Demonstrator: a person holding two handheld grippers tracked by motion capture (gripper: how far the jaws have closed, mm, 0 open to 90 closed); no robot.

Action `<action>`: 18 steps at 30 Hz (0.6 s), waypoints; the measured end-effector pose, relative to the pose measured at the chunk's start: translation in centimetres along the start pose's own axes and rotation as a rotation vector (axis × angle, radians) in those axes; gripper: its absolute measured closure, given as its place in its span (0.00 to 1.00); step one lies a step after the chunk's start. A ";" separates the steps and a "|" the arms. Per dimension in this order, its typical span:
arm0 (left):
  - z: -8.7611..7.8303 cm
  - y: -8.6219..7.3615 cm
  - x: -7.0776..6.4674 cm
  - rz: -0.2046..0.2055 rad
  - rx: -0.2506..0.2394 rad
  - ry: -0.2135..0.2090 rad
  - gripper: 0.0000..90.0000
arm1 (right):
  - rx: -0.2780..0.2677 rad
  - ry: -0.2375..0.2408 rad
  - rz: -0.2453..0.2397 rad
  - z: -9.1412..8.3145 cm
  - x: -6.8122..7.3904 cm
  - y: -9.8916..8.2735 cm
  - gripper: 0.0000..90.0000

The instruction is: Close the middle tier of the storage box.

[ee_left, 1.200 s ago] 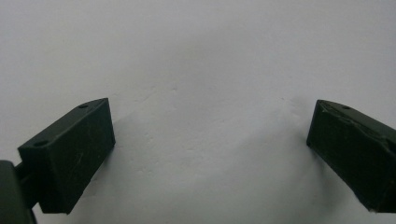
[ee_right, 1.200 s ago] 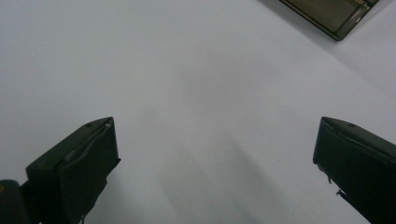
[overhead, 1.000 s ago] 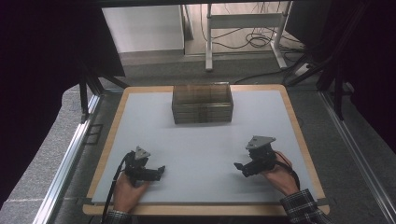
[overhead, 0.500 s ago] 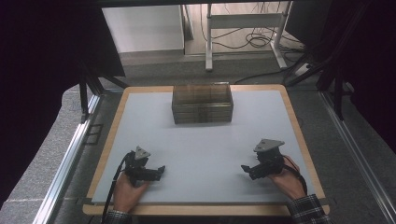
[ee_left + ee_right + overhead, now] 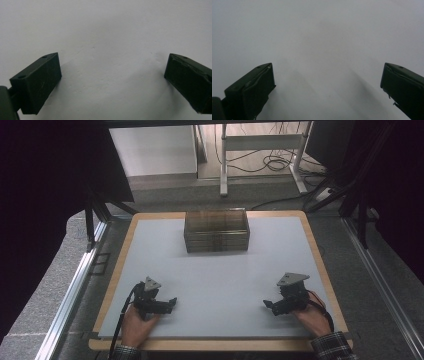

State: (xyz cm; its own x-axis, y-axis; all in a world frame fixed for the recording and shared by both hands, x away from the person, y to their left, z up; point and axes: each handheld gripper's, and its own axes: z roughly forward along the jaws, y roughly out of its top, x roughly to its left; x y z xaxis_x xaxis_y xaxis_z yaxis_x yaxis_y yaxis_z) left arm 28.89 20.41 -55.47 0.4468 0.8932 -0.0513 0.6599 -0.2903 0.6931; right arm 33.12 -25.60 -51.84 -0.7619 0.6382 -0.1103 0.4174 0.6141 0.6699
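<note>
Two grippers sit nearest to us, one in each of the person's hands, both low over the white mat [image 5: 220,280] close to its near edge. We see the left hand [image 5: 134,325] at the bottom left wrapped around the left gripper [image 5: 171,303], which points to the right across the mat. In the left gripper view its two black jaws stand wide apart, with bare white mat between them and nothing held. The right hand [image 5: 314,316], with a plaid cuff [image 5: 334,346] behind it, holds the right gripper [image 5: 268,305], which points to the left, toward the other one. In the right gripper view its jaws are likewise spread wide over plain mat, gripping nothing. Each gripper carries a grey three-cornered plate on top, and a dark cable trails back from each along the wrist.

Farther off, well apart from both grippers, we find a clear, brownish box [image 5: 216,230] standing upright near the far edge of the mat, roughly midway across. We cannot tell what is inside it. The mat lies on a wooden-rimmed table [image 5: 119,265]. Beyond that we see grey floor, cables [image 5: 280,164] and a white frame's legs [image 5: 299,170].
</note>
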 end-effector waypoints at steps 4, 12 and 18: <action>0.0 0.0 0.0 0.000 0.000 0.000 0.01 | 0.007 0.010 0.010 0.3 0.0 -0.4 0.00; 0.0 0.0 0.0 0.000 0.000 0.000 0.01 | -0.008 0.035 0.057 0.8 -0.5 -1.2 0.00; 0.0 0.0 0.0 0.000 0.000 0.000 0.01 | -0.017 0.038 0.056 0.9 -0.5 -1.3 0.00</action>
State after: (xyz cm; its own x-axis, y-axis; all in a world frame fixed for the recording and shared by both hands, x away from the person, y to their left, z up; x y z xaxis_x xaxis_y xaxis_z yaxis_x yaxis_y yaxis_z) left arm 28.88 20.41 -55.47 0.4468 0.8931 -0.0514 0.6601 -0.2904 0.6928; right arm 33.41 -26.35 -53.30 -0.7558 0.6533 -0.0445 0.4521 0.5697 0.6863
